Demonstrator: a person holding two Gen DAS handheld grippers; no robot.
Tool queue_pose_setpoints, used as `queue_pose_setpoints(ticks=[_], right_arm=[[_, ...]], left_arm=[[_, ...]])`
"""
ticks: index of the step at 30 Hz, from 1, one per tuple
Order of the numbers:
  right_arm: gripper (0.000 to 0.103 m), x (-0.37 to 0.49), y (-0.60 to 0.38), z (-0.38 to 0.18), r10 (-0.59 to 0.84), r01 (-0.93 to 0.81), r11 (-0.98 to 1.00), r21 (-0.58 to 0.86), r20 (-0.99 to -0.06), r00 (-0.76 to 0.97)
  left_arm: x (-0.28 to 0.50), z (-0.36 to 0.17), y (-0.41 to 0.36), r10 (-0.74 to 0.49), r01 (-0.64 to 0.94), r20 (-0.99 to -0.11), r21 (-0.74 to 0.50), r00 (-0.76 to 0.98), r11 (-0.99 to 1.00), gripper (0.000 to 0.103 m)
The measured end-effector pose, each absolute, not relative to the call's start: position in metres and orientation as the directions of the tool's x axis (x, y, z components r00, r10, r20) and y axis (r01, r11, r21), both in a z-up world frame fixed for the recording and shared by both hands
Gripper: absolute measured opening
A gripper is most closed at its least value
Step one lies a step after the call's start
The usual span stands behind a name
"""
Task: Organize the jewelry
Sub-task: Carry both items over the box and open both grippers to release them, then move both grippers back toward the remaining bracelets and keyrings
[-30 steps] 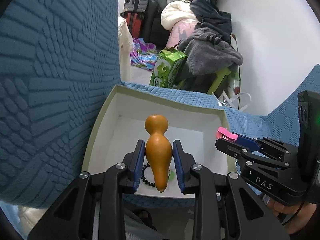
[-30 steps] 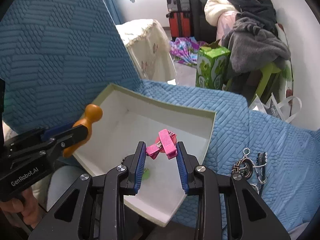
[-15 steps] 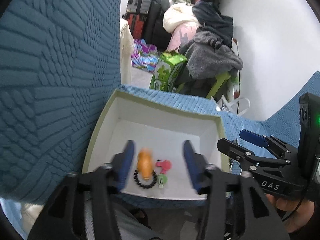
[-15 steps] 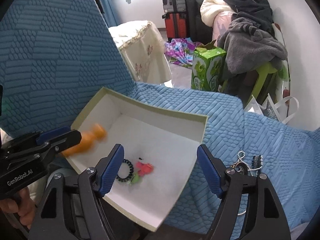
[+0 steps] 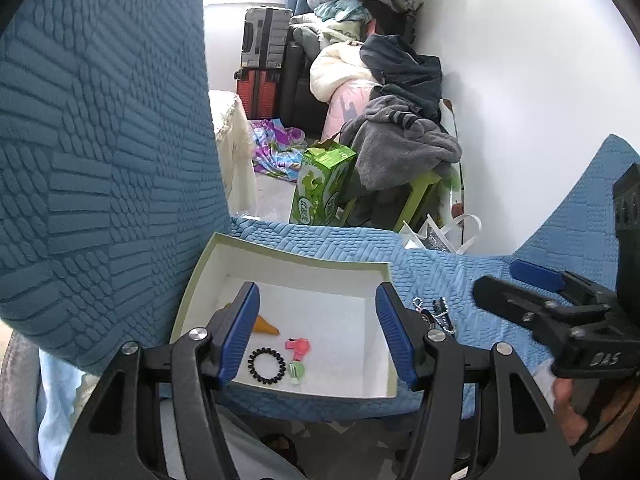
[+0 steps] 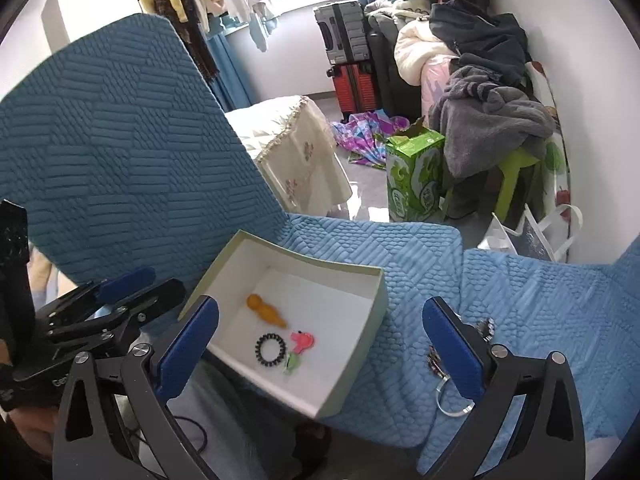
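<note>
- We held the left gripper (image 5: 318, 330) above the near edge of the box (image 5: 304, 258), its fingers (image 5: 240, 332) spread wide and holding nothing.
- The right gripper (image 6: 320, 350) hung over the same box (image 6: 360, 354), its fingers (image 6: 454, 354) also wide apart and empty.
- Inside the white box lay an orange gourd (image 6: 266, 311), a black hair tie (image 6: 271, 349), a pink clip (image 6: 302, 339) and a green clip (image 6: 293, 363), all close together near the front left.
- In the left view, the left finger hid part of the gourd (image 5: 266, 326).
- The box sat on a blue quilt (image 6: 420, 256).
- A keychain (image 6: 452, 380) and small trinkets lay on the quilt just right of the box, partly hidden behind the right finger.
</note>
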State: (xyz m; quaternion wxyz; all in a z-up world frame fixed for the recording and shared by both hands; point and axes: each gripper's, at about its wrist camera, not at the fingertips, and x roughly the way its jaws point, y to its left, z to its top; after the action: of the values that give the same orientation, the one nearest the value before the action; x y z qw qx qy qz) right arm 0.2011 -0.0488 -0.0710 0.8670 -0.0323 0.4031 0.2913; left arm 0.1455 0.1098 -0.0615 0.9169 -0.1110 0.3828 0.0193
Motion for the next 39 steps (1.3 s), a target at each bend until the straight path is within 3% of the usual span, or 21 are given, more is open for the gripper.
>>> queue_pose_setpoints(ticks=[22, 39], right_arm=[[0.103, 0.182, -0.17, -0.031, 0.19, -0.227, 0.972, 0.055, -0.753, 0.63], [0.103, 0.179, -0.206, -0.03, 0.127, -0.157, 0.987, 0.036, -0.77, 0.625]], left_arm=[[0.159, -0.065, 0.035, -0.083, -0.024, -0.759, -0.129, 0.646, 0.991, 0.061], [0.169, -0.082, 0.0, -0.147, 0.016, -0.781, -0.174, 0.606, 0.985, 0.061]])
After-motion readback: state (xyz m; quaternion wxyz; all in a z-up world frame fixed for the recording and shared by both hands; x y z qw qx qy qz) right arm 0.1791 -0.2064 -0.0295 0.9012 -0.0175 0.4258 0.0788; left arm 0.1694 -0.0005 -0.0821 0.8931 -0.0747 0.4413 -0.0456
